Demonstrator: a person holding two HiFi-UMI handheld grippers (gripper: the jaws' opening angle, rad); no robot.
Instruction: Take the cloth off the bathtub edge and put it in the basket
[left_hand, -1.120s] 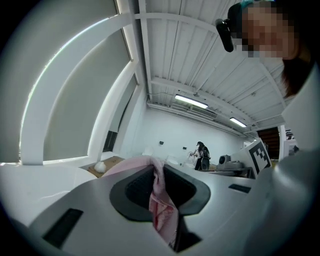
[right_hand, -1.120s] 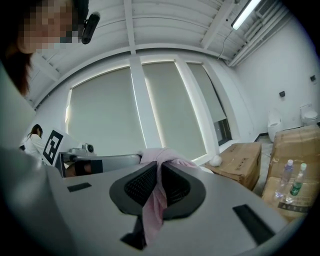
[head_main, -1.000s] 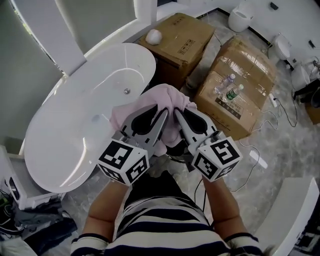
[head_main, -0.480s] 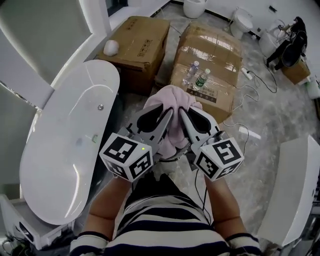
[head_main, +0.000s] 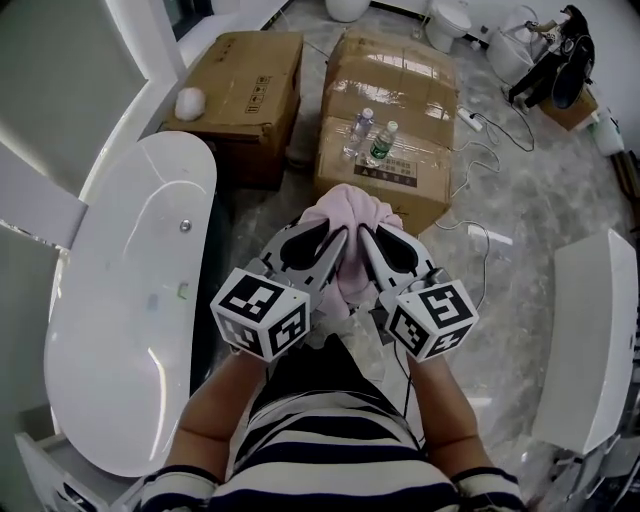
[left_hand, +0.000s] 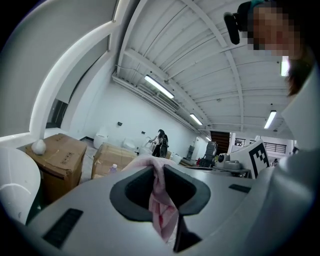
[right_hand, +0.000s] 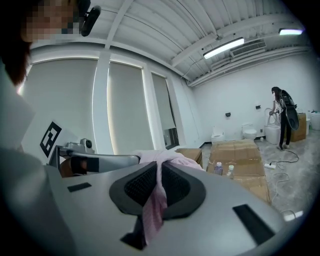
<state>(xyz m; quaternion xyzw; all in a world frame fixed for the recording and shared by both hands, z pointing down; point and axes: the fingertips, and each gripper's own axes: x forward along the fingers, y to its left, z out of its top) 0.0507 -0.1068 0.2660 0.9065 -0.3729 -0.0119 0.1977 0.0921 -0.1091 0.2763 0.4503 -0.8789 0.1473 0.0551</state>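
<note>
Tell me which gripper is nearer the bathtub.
Left. The left gripper holds the pink cloth on the side toward the bathtub, apart from its rim. The right gripper grips the cloth's other side, farther away.

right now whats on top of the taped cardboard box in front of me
Two plastic bottles stand on the taped box, near its front edge. The pink cloth covers part of that edge, so anything there is hidden.

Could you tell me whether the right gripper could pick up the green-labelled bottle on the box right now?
Probably not: the right gripper is shut on the pink cloth, so its jaws are full, though nothing stands before the bottle.
</note>
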